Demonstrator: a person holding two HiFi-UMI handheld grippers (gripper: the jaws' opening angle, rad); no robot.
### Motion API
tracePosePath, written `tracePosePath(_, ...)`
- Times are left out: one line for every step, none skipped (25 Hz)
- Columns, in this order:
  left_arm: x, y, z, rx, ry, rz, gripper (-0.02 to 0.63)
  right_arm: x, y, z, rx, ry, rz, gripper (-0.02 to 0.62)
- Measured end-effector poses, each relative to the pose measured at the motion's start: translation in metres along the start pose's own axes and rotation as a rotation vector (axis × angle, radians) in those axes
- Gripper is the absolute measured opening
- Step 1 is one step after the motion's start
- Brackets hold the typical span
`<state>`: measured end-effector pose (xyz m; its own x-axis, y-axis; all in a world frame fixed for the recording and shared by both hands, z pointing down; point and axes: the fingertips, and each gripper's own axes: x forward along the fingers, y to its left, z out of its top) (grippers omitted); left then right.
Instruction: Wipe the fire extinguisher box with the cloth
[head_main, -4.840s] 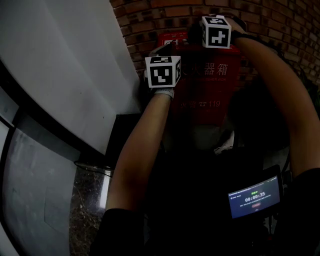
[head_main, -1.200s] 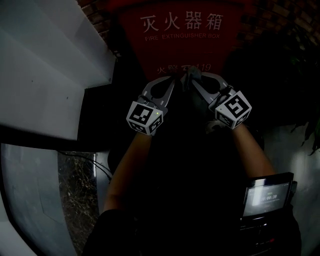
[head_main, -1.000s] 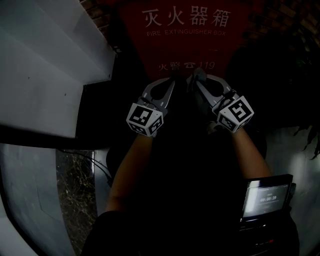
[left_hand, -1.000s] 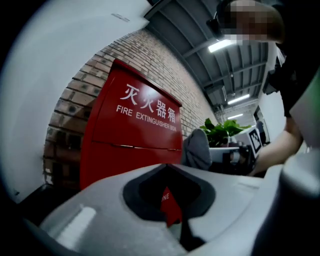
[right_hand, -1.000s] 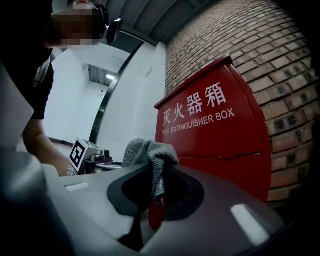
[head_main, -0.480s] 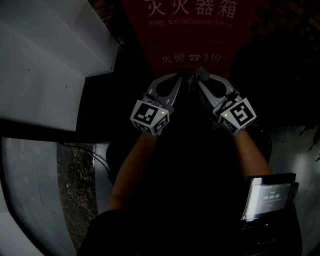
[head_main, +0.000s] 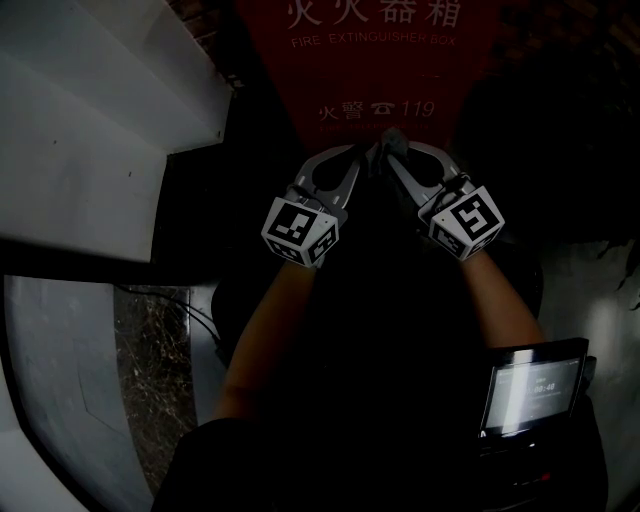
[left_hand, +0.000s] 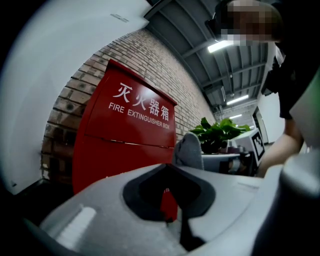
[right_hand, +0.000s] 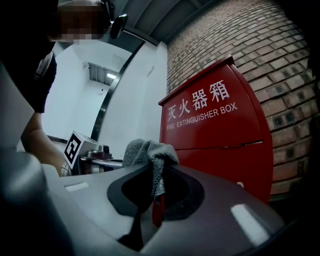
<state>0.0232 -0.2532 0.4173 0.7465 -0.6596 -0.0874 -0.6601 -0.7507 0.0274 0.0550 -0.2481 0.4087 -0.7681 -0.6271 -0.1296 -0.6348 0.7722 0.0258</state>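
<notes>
In the head view I have the left tool (head_main: 350, 160) and the right tool (head_main: 395, 158) held up side by side, tips almost meeting. They sit low before the front of the red metal fire extinguisher box (head_main: 375, 70), under its white lettering. A tuft of crumpled grey fabric cloth (head_main: 393, 141) pokes out at the right tool's tip. The left gripper view shows that tool's jaws pressed together with nothing between them, and the box upright against the brick wall (left_hand: 150, 55), ahead and to the left. The right gripper view shows its jaws clamped on the cloth, which bunches above them; the box front lies beyond and to the right, seemingly apart from it. I judge the cloth is poised for a wipe rather than in contact. The next move calls for pressing it flat onto the red panel and dragging it across, keeping the empty left tool clear.
</notes>
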Motion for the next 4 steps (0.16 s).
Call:
tracePosePath(-0.0005, -0.0006, -0.001, -0.004, 0.003, -0.001, 0.003, -0.0015, -0.0016, -0.0011, 0.001, 0.008, -0.007, 0.038)
tracePosePath(-0.0009, -0.0012, -0.0022, -0.008, 0.006, -0.002, 0.002, -0.003, -0.0027, -0.0016, 0.001, 0.014, -0.013, 0.037)
tracePosePath(-0.0012, -0.0017, -0.0035, -0.014, 0.008, -0.003, 0.002, -0.0043, -0.0035, -0.0018, 0.001, 0.018, -0.018, 0.038)
tracePosePath(-0.0016, -0.0021, -0.0049, -0.019, 0.011, -0.003, 0.002, -0.0056, -0.0042, -0.0019, 0.001, 0.021, -0.024, 0.038)
